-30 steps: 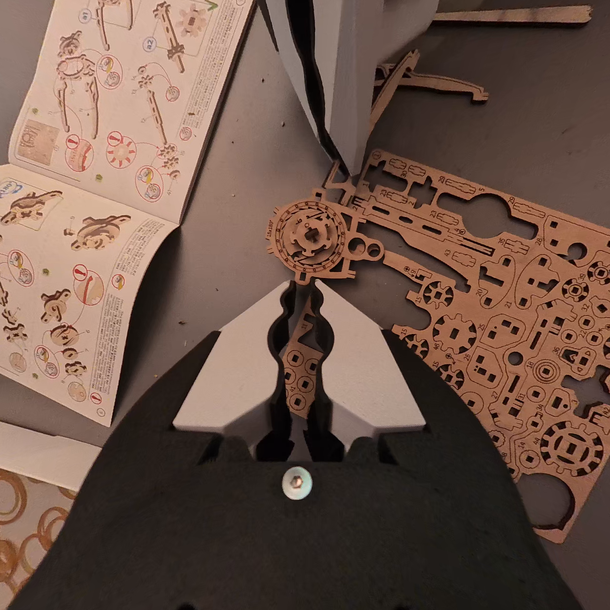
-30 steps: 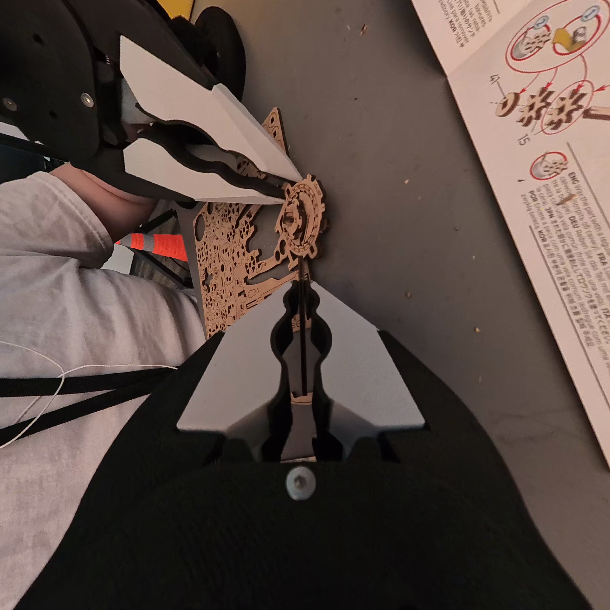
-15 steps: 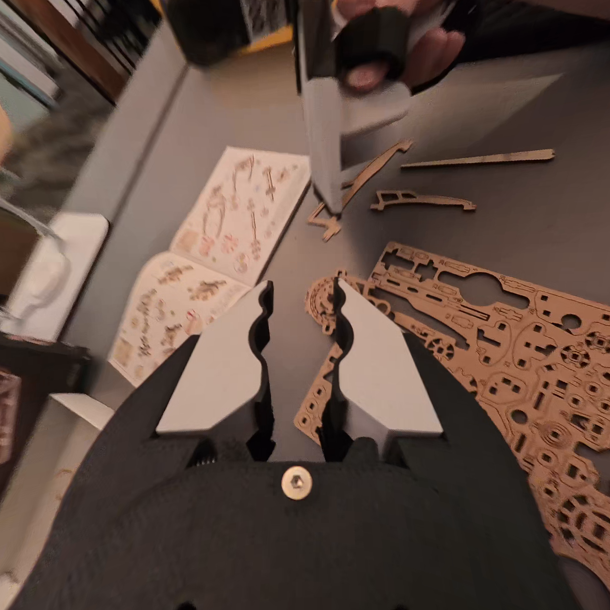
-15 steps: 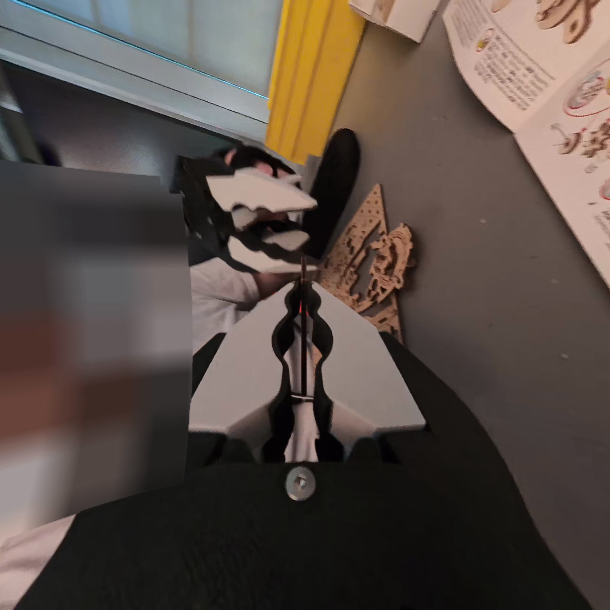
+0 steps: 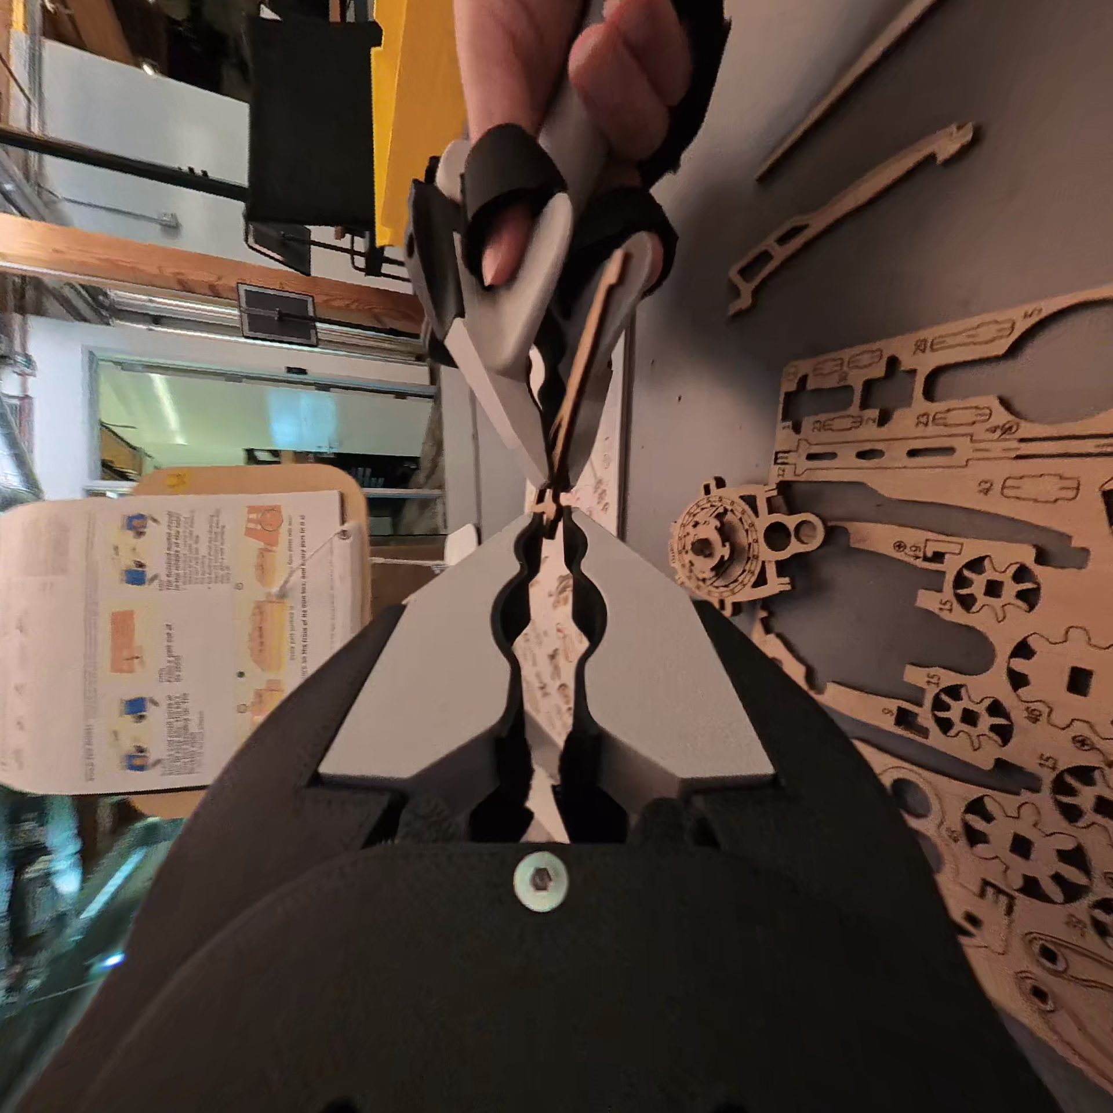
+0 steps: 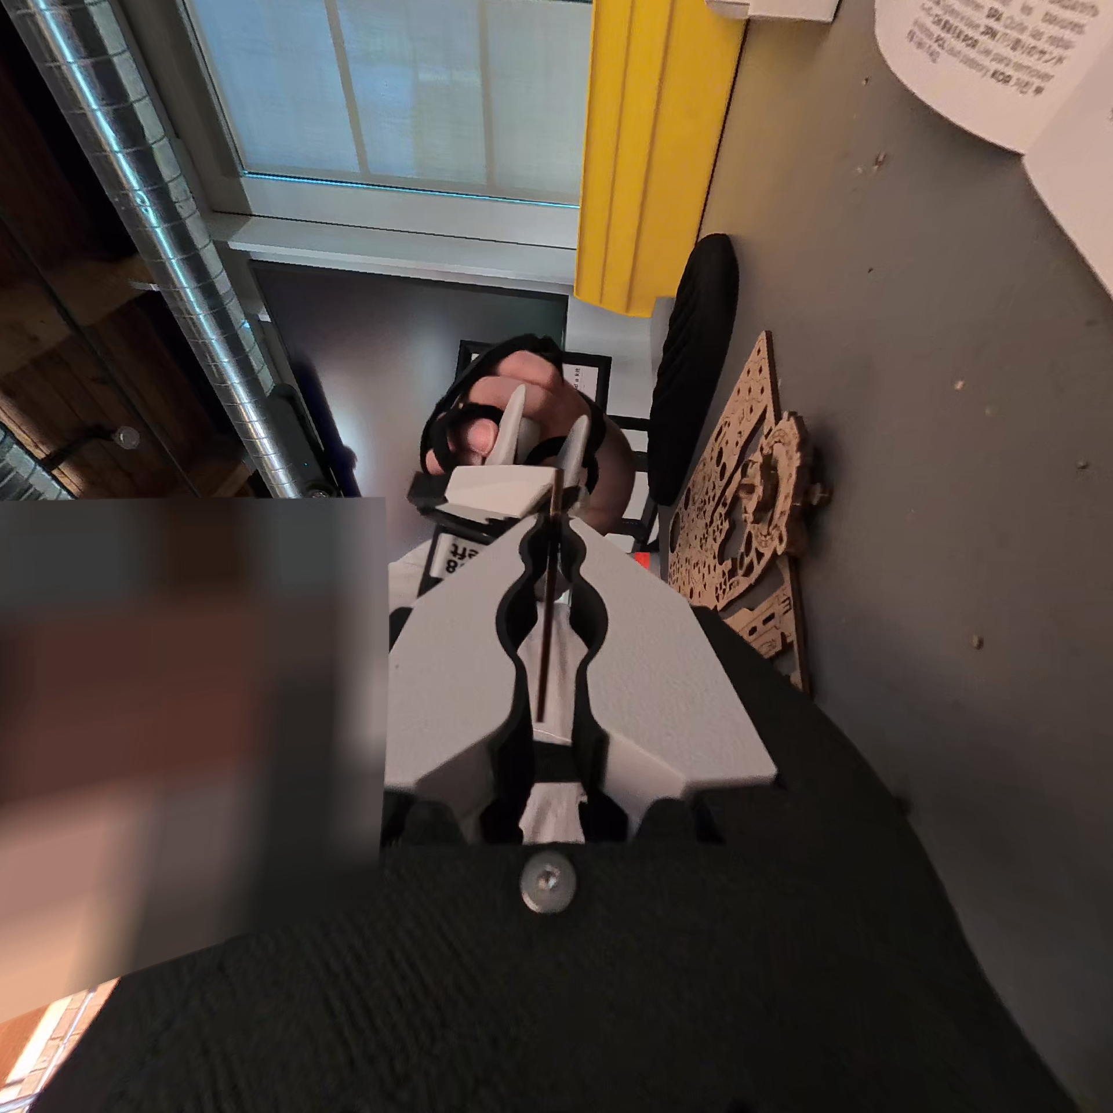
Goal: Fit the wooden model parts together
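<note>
Here two grippers, left gripper (image 5: 549,523) and right gripper (image 6: 557,519), pinch one wooden strip (image 5: 587,367)

- Left wrist view: rolled sideways, close, faces the right gripper (image 5: 551,482) head-on.
- Right wrist view: faces back at the left gripper (image 6: 557,512).
- Shared: bench (image 5: 692,373), wooden parts sheet (image 5: 939,602).

Both grippers alike: left gripper (image 5: 545,519) & right gripper (image 6: 557,523) have matte black textured bodies, one silver hex screw at centre, pale grey wedge fingers (image 5: 433,674) w/ wavy black inner pads. Black straps loop over the person's hand (image 5: 578,108). White sleeve.
</note>
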Action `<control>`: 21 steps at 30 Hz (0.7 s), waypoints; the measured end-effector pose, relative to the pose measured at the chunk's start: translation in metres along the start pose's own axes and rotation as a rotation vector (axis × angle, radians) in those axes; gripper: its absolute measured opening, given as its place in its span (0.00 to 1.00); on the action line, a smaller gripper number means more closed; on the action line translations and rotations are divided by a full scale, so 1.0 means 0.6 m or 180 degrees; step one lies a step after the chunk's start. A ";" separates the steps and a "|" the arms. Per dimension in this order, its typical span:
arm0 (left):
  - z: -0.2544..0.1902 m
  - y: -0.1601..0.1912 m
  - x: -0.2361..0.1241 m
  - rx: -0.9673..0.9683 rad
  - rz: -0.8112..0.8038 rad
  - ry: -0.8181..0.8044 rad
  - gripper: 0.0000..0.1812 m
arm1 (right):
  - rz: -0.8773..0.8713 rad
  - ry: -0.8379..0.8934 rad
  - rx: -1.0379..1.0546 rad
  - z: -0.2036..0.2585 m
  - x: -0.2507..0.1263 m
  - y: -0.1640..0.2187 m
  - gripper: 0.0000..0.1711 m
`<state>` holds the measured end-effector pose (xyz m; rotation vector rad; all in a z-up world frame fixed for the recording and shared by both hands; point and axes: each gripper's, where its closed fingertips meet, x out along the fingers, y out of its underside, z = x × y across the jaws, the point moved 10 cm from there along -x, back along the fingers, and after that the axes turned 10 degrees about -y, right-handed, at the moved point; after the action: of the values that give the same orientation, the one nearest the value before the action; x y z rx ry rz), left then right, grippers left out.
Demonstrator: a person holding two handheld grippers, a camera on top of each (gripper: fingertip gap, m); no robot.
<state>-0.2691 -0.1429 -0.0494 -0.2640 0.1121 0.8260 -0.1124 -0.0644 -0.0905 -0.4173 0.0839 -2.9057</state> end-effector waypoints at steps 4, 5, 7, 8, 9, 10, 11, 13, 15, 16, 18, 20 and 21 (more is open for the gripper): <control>0.002 0.001 -0.003 -0.0172 0.0088 -0.0007 0.00 | 0.0108 -0.0015 -0.0295 0.015 0.002 -0.003 0.12; 0.006 0.004 -0.006 -0.0422 0.0088 0.0044 0.00 | 0.0098 -0.0018 -0.0424 0.024 -0.002 -0.005 0.14; 0.021 0.010 -0.013 -0.1180 0.0045 0.0183 0.00 | 0.0012 -0.0060 -0.0929 0.051 -0.017 -0.013 0.17; 0.030 0.012 -0.016 -0.1716 -0.0003 0.0325 0.00 | -0.0043 -0.0038 -0.1352 0.070 -0.024 -0.018 0.19; 0.040 0.015 -0.019 -0.2299 -0.0082 0.0517 0.00 | -0.0105 0.0013 -0.1878 0.091 -0.029 -0.019 0.20; 0.051 0.018 -0.022 -0.2870 -0.0189 0.0687 0.00 | -0.0118 0.0101 -0.2506 0.112 -0.028 -0.015 0.22; 0.062 0.024 -0.024 -0.3395 -0.0317 0.0812 0.00 | -0.0077 0.0172 -0.3157 0.131 -0.023 -0.003 0.23; 0.078 0.036 -0.025 -0.4195 -0.0591 0.1091 0.00 | -0.0016 0.0401 -0.4128 0.149 -0.003 0.026 0.29; 0.083 0.043 -0.023 -0.4569 -0.0718 0.1246 0.00 | 0.0181 0.0447 -0.4451 0.148 0.016 0.042 0.31; 0.080 0.044 -0.021 -0.4630 -0.0733 0.1261 0.00 | 0.0250 0.0400 -0.4319 0.144 0.023 0.042 0.29; 0.074 0.043 -0.018 -0.4679 -0.0728 0.1288 0.00 | 0.0238 0.0349 -0.4030 0.134 0.026 0.034 0.21; 0.068 0.041 -0.015 -0.4740 -0.0736 0.1371 0.00 | 0.0133 0.0237 -0.3883 0.128 0.024 0.028 0.17; 0.066 0.040 -0.014 -0.4738 -0.0735 0.1386 0.00 | 0.0193 0.0252 -0.3799 0.125 0.025 0.028 0.18</control>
<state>-0.2927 -0.1221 -0.0143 -1.8225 -0.1521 0.4669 -0.1021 -0.0859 -0.0161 -0.4209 1.7985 -2.4613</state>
